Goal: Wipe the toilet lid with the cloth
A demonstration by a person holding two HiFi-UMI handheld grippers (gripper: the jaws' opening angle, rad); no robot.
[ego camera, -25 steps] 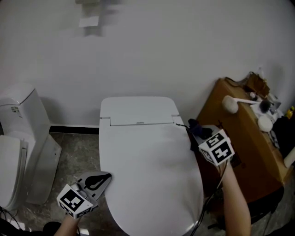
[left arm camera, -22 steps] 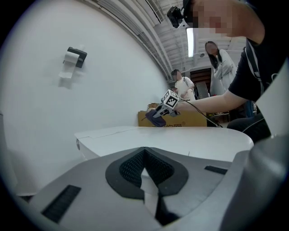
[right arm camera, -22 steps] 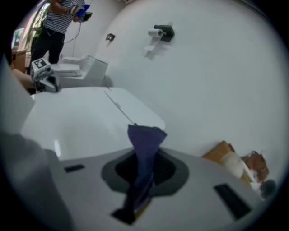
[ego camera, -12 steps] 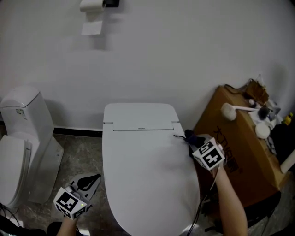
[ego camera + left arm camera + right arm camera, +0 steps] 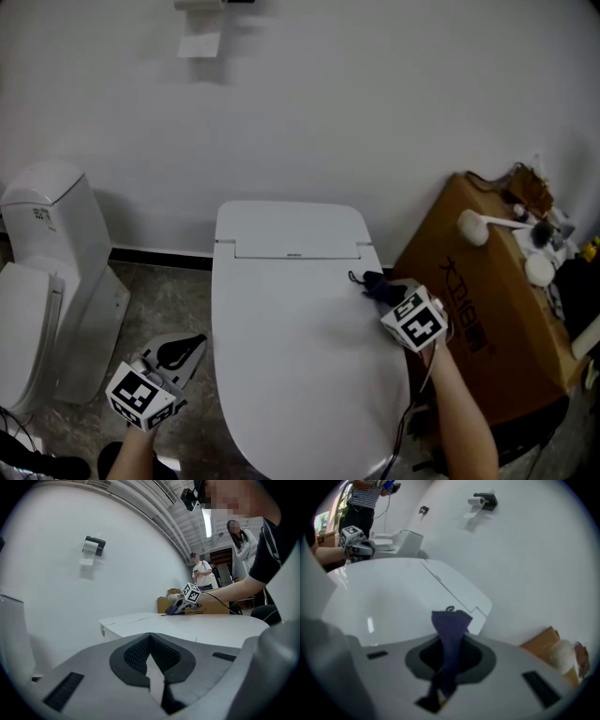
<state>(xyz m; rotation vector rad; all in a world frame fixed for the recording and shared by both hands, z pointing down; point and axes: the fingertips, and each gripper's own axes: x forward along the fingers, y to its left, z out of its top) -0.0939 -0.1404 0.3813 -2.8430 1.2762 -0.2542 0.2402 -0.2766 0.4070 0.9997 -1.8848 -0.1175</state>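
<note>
Wiping at the rear right part of the toilet lid [image 5: 300,366], with the dark blue cloth [image 5: 373,284] clamped between the jaws of the right gripper [image 5: 386,294] and bunched just ahead of the jaw tips, close to the hinge seam. Hard to tell from above whether resting on the lid or just off it.

Judged as a stroke under way rather than a finished wipe: a broad white stretch remaining behind and to the left of that gripper, toward the front rim. Next move, by judgement: keeping the clamp firm, pressing the cloth's free end flat, dragging it across or forward without letting the hard jaw tips scrape the surface.

Left gripper [image 5: 178,354] low and well off the lid's left edge, pads closed together on nothing, pointing across the lid.

Seen only in the right gripper view: the cloth threaded through the dark pads and fanning out beyond them, plus a toilet paper holder [image 5: 483,500] on the wall ahead. Seen only from the head: a cardboard box [image 5: 487,319] just right of the right gripper, and a second toilet [image 5: 47,262] beyond the left one. Seen only in the left gripper view: people standing [image 5: 201,571] far behind the right gripper.
</note>
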